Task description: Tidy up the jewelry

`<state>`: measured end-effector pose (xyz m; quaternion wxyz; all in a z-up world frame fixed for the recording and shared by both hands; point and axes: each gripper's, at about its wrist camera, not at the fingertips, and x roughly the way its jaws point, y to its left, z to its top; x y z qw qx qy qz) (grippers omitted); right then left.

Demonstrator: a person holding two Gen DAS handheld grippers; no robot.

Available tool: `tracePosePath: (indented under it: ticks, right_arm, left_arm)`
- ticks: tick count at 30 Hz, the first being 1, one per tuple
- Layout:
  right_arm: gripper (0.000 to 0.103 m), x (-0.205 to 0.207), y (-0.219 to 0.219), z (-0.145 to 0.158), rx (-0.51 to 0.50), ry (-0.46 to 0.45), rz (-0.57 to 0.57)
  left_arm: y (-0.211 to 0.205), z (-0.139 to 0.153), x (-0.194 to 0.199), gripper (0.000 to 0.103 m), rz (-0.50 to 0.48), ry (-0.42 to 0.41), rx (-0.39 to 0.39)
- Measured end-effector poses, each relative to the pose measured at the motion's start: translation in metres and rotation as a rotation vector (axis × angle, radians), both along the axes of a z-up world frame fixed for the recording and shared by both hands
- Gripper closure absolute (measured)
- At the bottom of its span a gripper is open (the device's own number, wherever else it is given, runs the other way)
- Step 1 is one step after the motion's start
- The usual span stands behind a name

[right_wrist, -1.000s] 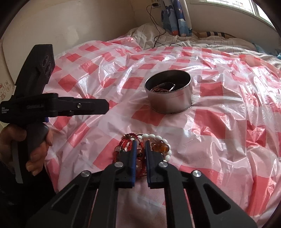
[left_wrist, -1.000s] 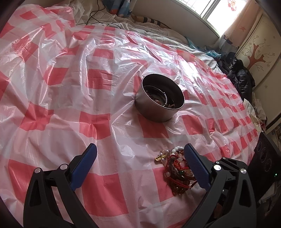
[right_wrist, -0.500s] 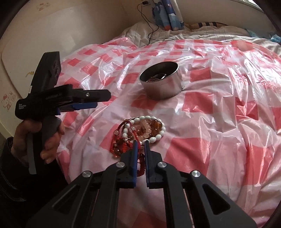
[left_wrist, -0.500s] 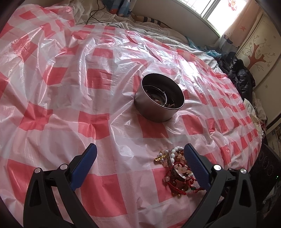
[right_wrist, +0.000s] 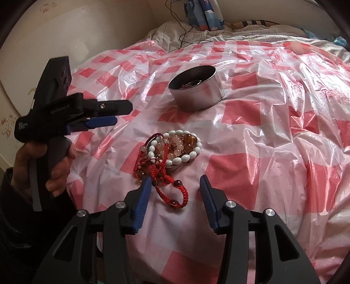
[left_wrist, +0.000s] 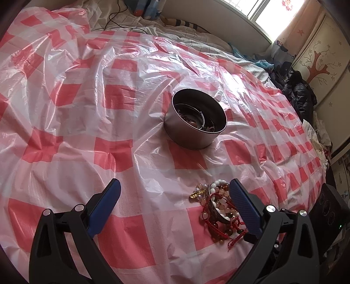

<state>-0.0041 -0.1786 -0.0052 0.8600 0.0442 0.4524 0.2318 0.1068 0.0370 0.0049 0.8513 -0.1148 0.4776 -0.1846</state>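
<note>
While the round steel tin (right_wrist: pixel 196 87) on the pink checked plastic sheet (right_wrist: pixel 273 135) already holds some pieces, a tangled heap of bead and red-cord bracelets (right_wrist: pixel 168 155) remains outside; the right gripper (right_wrist: pixel 175 185) is opening over it, empty, and the left gripper (left_wrist: pixel 175 192) gapes wide.

A bed (left_wrist: pixel 196 41) is covered by a red-and-white checked plastic sheet (left_wrist: pixel 91 122). Beyond the bed, daylight is admitted through a window (left_wrist: pixel 273 13); right of it, a tree-painted wardrobe (left_wrist: pixel 321 65) is seen.

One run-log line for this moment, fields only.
left gripper: open, empty | right gripper: opening, red cord bracelet between jaws, unpinched | bracelet pile: on sheet | tin: holds jewelry
</note>
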Motion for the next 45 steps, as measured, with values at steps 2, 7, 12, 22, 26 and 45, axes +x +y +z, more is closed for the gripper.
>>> tracePosePath:
  ticks: [2, 7, 12, 22, 26, 45]
  right_arm:
    - [0.057, -0.004, 0.011, -0.001, -0.076, -0.027, 0.031]
    - [0.093, -0.012, 0.015, 0.0, -0.113, -0.043, 0.058]
    - [0.093, -0.019, -0.002, 0.007, -0.034, -0.05, 0.008]
    - [0.093, -0.009, -0.051, 0.013, 0.247, -0.015, -0.146]
    - [0.093, -0.007, -0.048, 0.012, 0.247, -0.011, -0.136]
    - [0.092, -0.003, -0.047, 0.003, 0.266, 0.01, -0.13]
  left_arm:
    - [-0.004, -0.002, 0.0, 0.008, -0.013, 0.005, 0.002]
    - [-0.018, -0.012, 0.001, 0.008, -0.061, 0.027, 0.015]
    - [-0.035, -0.023, 0.003, 0.008, -0.105, 0.032, 0.031]
    - [-0.051, -0.028, -0.01, 0.008, -0.166, -0.004, 0.089]
    - [-0.054, -0.024, -0.018, 0.022, -0.198, -0.04, 0.105]
    - [-0.047, -0.004, -0.026, 0.045, -0.234, -0.157, 0.101]
